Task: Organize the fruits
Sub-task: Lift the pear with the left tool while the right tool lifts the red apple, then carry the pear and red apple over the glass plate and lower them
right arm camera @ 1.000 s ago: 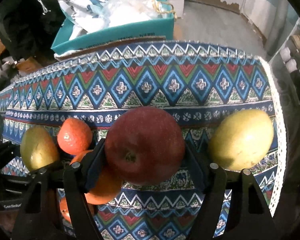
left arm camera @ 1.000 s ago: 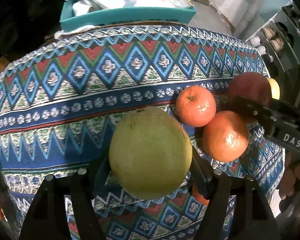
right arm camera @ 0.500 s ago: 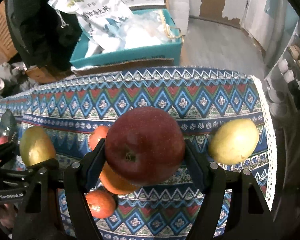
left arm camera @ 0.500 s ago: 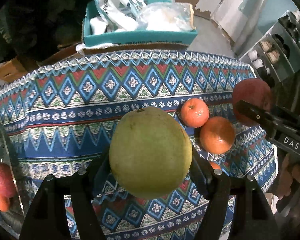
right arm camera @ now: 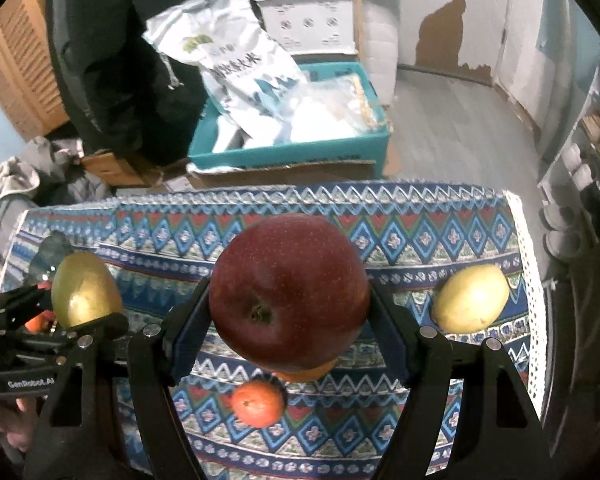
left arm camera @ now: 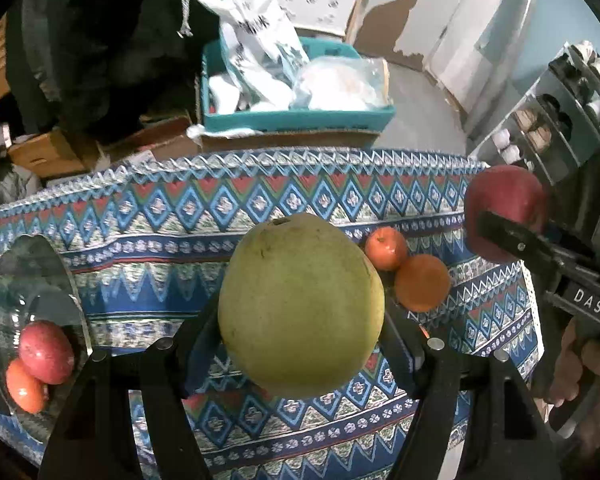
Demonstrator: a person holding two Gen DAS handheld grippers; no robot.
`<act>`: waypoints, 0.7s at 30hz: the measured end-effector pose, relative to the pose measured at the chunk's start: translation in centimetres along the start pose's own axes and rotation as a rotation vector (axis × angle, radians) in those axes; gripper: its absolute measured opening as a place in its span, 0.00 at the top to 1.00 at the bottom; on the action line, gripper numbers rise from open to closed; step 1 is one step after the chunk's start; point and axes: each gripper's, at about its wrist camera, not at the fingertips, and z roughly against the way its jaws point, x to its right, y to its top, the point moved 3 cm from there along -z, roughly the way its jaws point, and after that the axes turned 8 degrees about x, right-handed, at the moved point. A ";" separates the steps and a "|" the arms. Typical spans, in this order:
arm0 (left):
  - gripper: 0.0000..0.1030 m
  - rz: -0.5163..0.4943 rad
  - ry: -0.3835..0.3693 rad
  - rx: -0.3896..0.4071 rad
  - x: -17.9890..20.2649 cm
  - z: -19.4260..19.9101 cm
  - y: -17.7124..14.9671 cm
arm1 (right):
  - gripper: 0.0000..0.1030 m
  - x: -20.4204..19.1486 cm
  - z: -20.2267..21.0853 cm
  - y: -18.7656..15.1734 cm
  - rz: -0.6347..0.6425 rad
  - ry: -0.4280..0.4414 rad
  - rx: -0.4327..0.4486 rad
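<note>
Worktop (left arm camera: pixel 148 240) under a patterned cloth, fruit scattered across it. Left gripper (left arm camera: pixel 300 336) is clamped on the green pear (left arm camera: pixel 300 304), held clear above the cloth. Right gripper (right arm camera: pixel 290 320) is clamped on the red apple (right arm camera: pixel 288 296), also aloft. Glass bowl (left arm camera: pixel 78 292) sits far left with two fruits inside. Yellow pear (right arm camera: pixel 470 298) lies right, small tangerine (right arm camera: pixel 258 402) just below the apple.

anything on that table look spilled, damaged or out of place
Nothing stands out. The green pear and red apple are held cleanly, the loose fruit sits intact on the flat tablecloth, and nothing is spilled.
</note>
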 end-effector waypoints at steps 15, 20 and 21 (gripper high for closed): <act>0.28 -0.001 0.048 0.086 -3.6 5.9 0.6 | 0.28 -6.9 2.7 2.1 0.088 0.094 0.087; 0.28 0.004 0.067 0.112 -5.5 8.2 0.2 | 0.28 -9.4 3.7 2.7 0.119 0.132 0.110; 0.28 0.006 0.072 0.117 -5.9 8.6 0.2 | 0.28 -9.9 3.9 2.8 0.125 0.140 0.114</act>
